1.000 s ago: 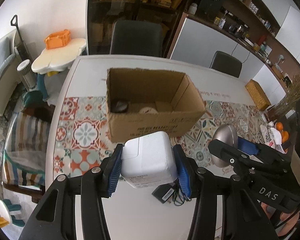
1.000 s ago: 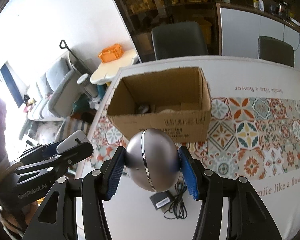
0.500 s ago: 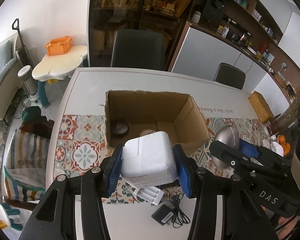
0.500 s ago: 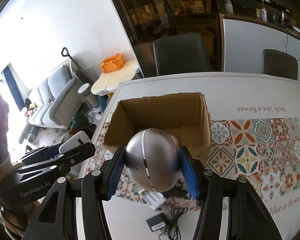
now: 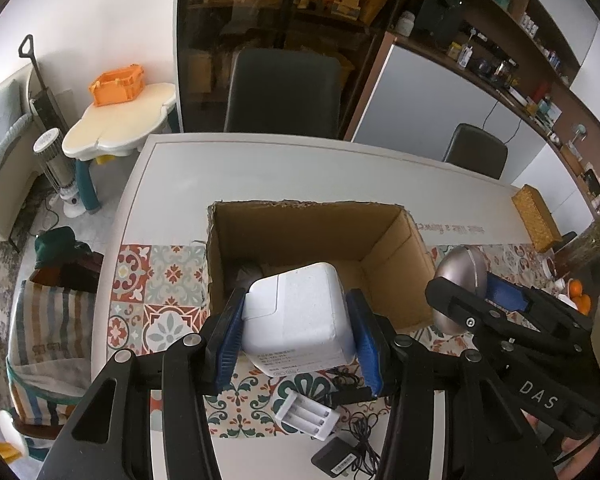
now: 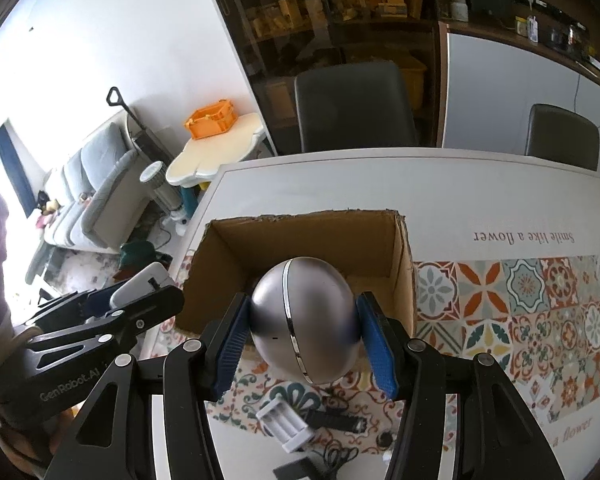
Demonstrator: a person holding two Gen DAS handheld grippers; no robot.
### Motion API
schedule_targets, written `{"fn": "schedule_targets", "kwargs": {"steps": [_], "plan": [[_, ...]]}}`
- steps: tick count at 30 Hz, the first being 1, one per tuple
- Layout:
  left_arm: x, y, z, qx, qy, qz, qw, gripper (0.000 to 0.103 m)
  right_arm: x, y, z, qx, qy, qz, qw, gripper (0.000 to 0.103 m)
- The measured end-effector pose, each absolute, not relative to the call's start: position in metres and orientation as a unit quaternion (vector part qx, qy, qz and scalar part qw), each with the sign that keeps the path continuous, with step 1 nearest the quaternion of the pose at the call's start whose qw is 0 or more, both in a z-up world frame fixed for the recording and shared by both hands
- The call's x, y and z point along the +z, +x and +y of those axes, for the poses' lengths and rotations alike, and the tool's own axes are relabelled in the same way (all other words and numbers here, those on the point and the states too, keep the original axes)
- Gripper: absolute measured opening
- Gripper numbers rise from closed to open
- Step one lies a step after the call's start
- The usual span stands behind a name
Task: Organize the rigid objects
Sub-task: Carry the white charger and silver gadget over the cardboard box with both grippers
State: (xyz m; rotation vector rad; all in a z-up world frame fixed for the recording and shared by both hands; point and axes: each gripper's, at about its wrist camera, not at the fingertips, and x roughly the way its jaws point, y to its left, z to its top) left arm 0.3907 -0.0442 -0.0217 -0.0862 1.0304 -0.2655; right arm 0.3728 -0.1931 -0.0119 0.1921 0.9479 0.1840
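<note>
The cardboard box [image 5: 316, 264] stands on the table [image 5: 260, 172], partly on the tiled runner [image 6: 540, 312]. Behind the table stand two chairs [image 5: 284, 88], one at the box's far side, the other [image 5: 476, 150] further right. Left of the table is a small side table [image 5: 120, 120] with a crate [image 5: 118, 86] on it. Before the box, on the table, lie a battery charger [image 5: 308, 414] and, nearer the camera, an adapter with cord [image 5: 340, 458]. The power adapter [image 5: 300, 316] and the egg-shaped device [image 6: 304, 320] are held above the box's near wall, side by side.

Both tools are showing black plastic frames with silver screws and ribbed blue finger pads: left tool [image 5: 298, 334] is wearing white "GenRobot.AI" lettering, right tool [image 6: 305, 334] is wearing "DAS".
</note>
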Motion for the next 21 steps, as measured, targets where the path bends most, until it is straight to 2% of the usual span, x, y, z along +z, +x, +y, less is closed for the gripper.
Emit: {"fn": "schedule_targets", "kwargs": {"steps": [21], "plan": [[-0.086, 0.439, -0.054, -0.120, -0.036, 0.576, 0.808, 0.050, -0.065, 0.419, -0.196, 0.066, 0.086, 0.525, 0.844, 0.055]]}}
